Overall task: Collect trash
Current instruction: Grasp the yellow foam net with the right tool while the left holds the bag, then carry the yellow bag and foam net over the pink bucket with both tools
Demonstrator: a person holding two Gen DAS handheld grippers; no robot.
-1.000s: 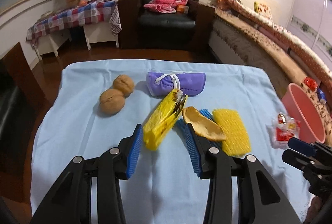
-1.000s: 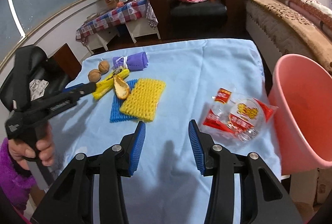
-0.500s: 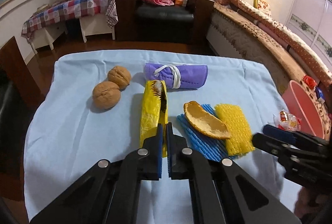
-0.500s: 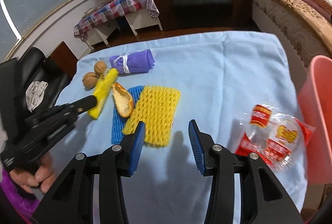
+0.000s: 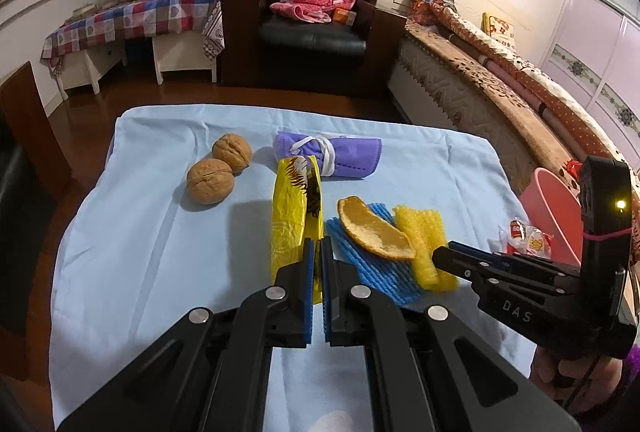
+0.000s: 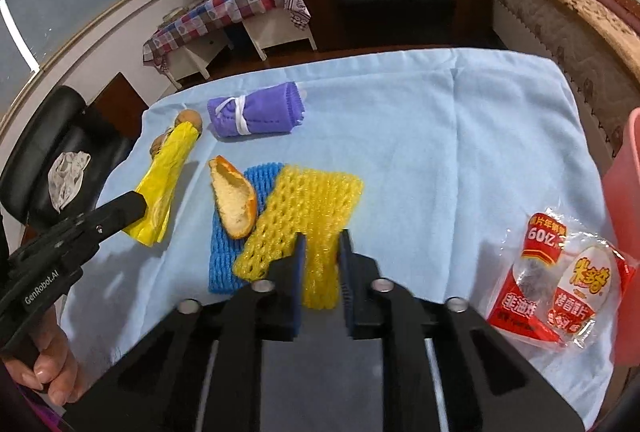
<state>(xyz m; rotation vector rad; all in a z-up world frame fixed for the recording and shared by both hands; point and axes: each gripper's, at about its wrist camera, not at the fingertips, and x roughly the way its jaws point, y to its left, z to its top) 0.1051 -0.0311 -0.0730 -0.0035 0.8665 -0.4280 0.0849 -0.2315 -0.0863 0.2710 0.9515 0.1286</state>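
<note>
My left gripper (image 5: 317, 252) is shut on the near end of a yellow wrapper (image 5: 294, 216), which is lifted off the blue cloth; it also shows in the right wrist view (image 6: 160, 183). My right gripper (image 6: 322, 244) is closed on the near edge of a yellow foam net (image 6: 304, 207), also seen in the left wrist view (image 5: 420, 236). An orange peel (image 6: 234, 195) lies on a blue foam net (image 6: 228, 252) beside it. A red snack packet (image 6: 560, 288) lies at the right near the pink bin (image 6: 624, 232).
Two walnuts (image 5: 218, 171) and a rolled purple cloth (image 5: 332, 153) lie farther back on the blue tablecloth (image 5: 140, 252). The pink bin (image 5: 552, 207) stands off the table's right edge. A black armchair (image 5: 316, 11) and a bed (image 5: 500, 83) are behind.
My left gripper shut on the yellow wrapper and lifted its near end. My right gripper moved forward and left onto the yellow foam net and closed on its edge.
</note>
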